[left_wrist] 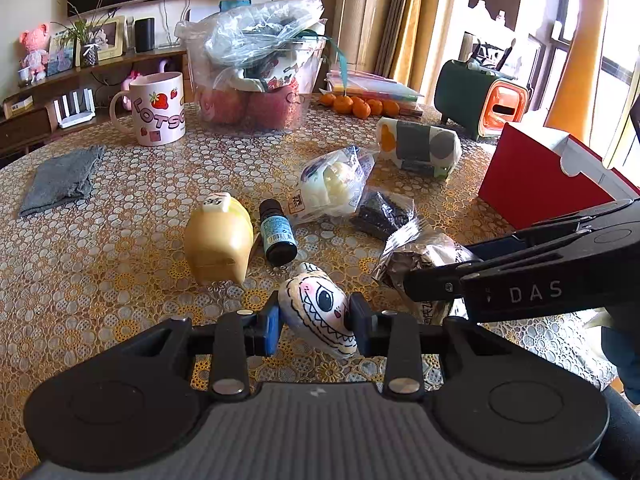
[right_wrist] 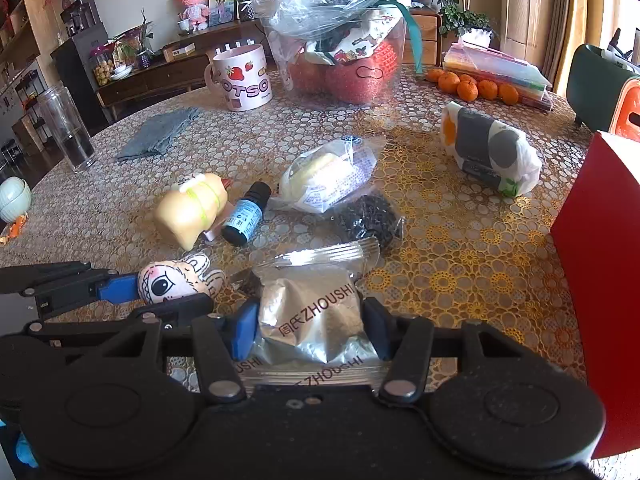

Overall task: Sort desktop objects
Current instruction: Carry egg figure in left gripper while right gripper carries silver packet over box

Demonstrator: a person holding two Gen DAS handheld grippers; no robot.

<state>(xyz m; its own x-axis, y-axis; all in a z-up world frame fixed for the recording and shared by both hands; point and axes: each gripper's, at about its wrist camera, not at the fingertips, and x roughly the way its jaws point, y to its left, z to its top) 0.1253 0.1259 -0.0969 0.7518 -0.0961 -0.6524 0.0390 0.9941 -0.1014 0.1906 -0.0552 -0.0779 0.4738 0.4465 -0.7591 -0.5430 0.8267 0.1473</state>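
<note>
My left gripper point(left_wrist: 314, 322) is shut on a small white plush toy point(left_wrist: 320, 312) with a drawn toothy face, low over the table. The toy also shows in the right wrist view point(right_wrist: 176, 280), held by the left gripper point(right_wrist: 160, 292). My right gripper point(right_wrist: 310, 328) is shut on a silver ZHOUSHI snack packet point(right_wrist: 312, 312); the packet shows in the left wrist view point(left_wrist: 420, 256) under the right gripper's arm. A yellow toy point(left_wrist: 218, 236), a dark dropper bottle point(left_wrist: 276, 232), a bagged white item point(left_wrist: 332, 184) and a black bagged item point(left_wrist: 384, 212) lie ahead.
A red box point(right_wrist: 604, 280) stands at the right. A pink mug point(left_wrist: 158, 108), a clear tub of bags point(left_wrist: 260, 80), oranges point(left_wrist: 360, 106), a grey cloth point(left_wrist: 60, 180), a wrapped tissue pack point(left_wrist: 420, 148) and a green tissue holder point(left_wrist: 480, 96) stand farther back. A glass point(right_wrist: 68, 132) stands at the left edge.
</note>
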